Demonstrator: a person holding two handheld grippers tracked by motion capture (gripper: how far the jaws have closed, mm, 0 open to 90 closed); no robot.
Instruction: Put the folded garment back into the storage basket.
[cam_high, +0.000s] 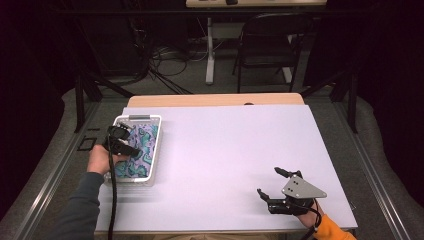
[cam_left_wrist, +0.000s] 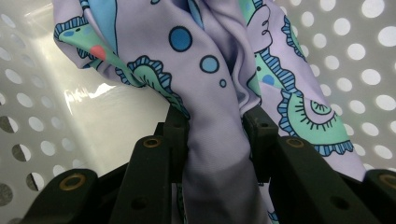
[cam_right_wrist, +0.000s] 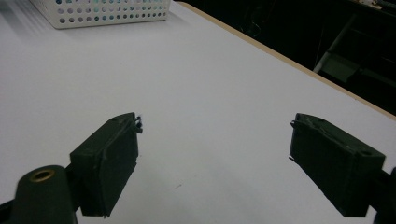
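Observation:
A white perforated basket (cam_high: 137, 118) stands at the table's left side and holds a lilac cloth (cam_high: 145, 145) printed with teal and blue shapes. My left gripper (cam_high: 132, 150) reaches down into the basket, held by a hand in a grey sleeve. In the left gripper view, its jaws are shut on a bunched fold of the cloth (cam_left_wrist: 210, 70), and the left gripper (cam_left_wrist: 215, 126) sits close to the basket wall (cam_left_wrist: 56, 116). My right gripper (cam_high: 269, 181) rests low at the table's front right, open. In the right gripper view, nothing lies between the jaws of the right gripper (cam_right_wrist: 215, 128).
The white tabletop (cam_high: 225, 150) stretches between the two hands. The basket (cam_right_wrist: 102, 11) appears far off in the right gripper view. Beyond the table's far wooden edge (cam_high: 215, 99) stand a black chair (cam_high: 265, 50) and cables on the floor.

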